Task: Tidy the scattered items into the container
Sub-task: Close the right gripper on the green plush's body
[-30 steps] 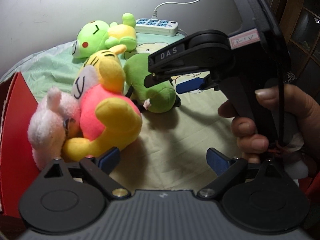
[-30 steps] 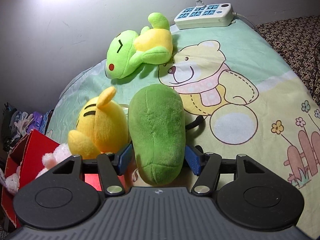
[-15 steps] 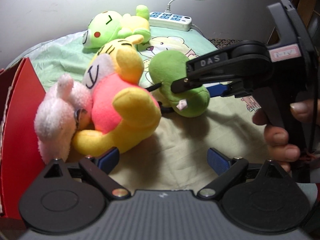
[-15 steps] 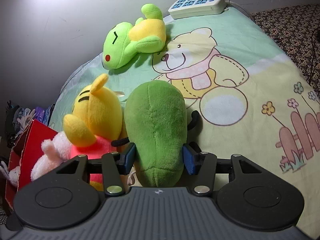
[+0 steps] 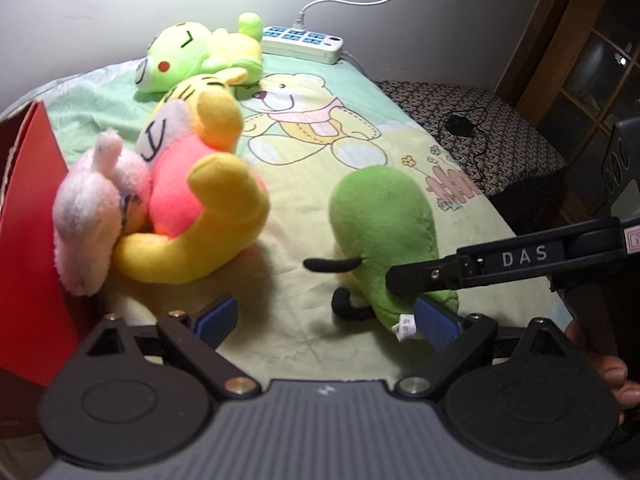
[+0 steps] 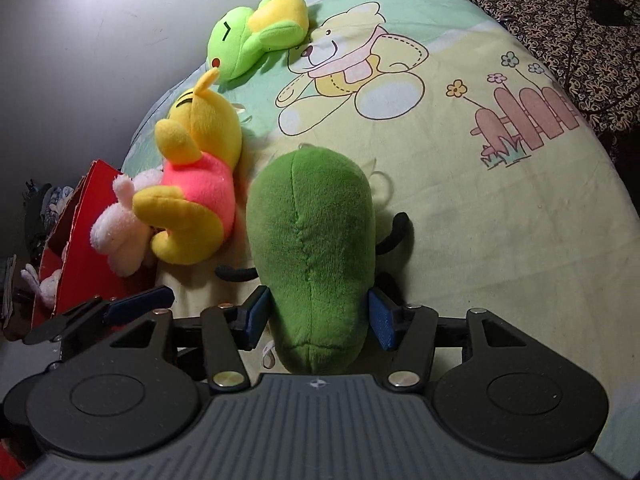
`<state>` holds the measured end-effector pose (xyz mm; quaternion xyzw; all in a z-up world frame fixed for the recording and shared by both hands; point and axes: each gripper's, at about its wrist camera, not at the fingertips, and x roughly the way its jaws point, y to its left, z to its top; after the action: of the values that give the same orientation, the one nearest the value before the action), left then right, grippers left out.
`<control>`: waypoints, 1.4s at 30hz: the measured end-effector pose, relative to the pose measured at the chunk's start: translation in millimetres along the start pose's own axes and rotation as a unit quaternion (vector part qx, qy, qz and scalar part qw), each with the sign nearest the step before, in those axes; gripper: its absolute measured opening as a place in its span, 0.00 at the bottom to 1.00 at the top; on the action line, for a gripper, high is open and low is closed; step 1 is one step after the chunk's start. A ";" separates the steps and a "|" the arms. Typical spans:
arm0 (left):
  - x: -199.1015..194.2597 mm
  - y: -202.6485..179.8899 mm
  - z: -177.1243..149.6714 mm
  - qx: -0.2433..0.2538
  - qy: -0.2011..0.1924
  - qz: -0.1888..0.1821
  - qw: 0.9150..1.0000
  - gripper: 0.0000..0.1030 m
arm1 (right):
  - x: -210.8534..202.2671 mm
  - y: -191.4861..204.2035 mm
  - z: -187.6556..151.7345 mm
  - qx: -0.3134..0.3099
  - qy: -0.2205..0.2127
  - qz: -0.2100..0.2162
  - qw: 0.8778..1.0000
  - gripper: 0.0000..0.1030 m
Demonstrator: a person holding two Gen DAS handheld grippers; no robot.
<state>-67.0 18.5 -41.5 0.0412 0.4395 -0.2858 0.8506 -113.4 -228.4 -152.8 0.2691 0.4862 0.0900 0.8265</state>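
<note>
Green plush, pear-shaped with thin black limbs (image 6: pixel 314 264), lies on the cartoon-bear bedsheet (image 6: pixel 460 184) with its long axis running straight out along the fingers of the right gripper (image 6: pixel 316 318). Its broad end sits between the blue pads (image 6: pixel 380 322). Both pads meet the plush flanks, so I read the right gripper as clamped on it, though its jaws have just been opening a little and the hold may be loose.

Left gripper (image 5: pixel 324 320) is spread wide with only sheet between its pads; it holds nothing.

Key relation: the red cardboard box (image 6: pixel 86 248), the container, lies left of the green plush, beyond the yellow bear plush in a pink shirt (image 6: pixel 192 188) and the pale pink fluffy plush (image 6: pixel 120 220), which rest against the box wall. The carry must probably go leftward over those two. The right hand has the item; the left hand is nearer the box.

View differences: the left wrist camera shows the right gripper's arm side-on, crossing the plush's lower end, and the plush's sewn label. Only the right wrist camera shows both pads at once, and small toys already inside the box. A green frog plush (image 5: pixel 192 60) and a white power strip (image 5: pixel 304 42) lie at the far end of the sheet.
</note>
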 end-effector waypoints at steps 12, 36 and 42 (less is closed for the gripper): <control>53.6 -15.3 31.0 -0.013 0.012 -0.022 1.000 0.82 | -10.5 -26.3 27.6 0.074 -0.060 0.016 0.995 0.56; 77.7 6.1 27.2 -0.026 0.041 0.026 0.998 0.67 | 39.5 -12.2 44.3 0.092 0.008 0.139 0.986 0.61; 58.1 -8.3 23.2 0.002 0.022 0.019 1.000 0.66 | 16.7 -10.1 35.3 0.090 -0.004 0.146 0.985 0.61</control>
<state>-28.3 -22.0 -70.7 0.0572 0.4572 -0.2695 0.8456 -76.0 -242.6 -157.3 0.4108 0.4446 0.1641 0.7789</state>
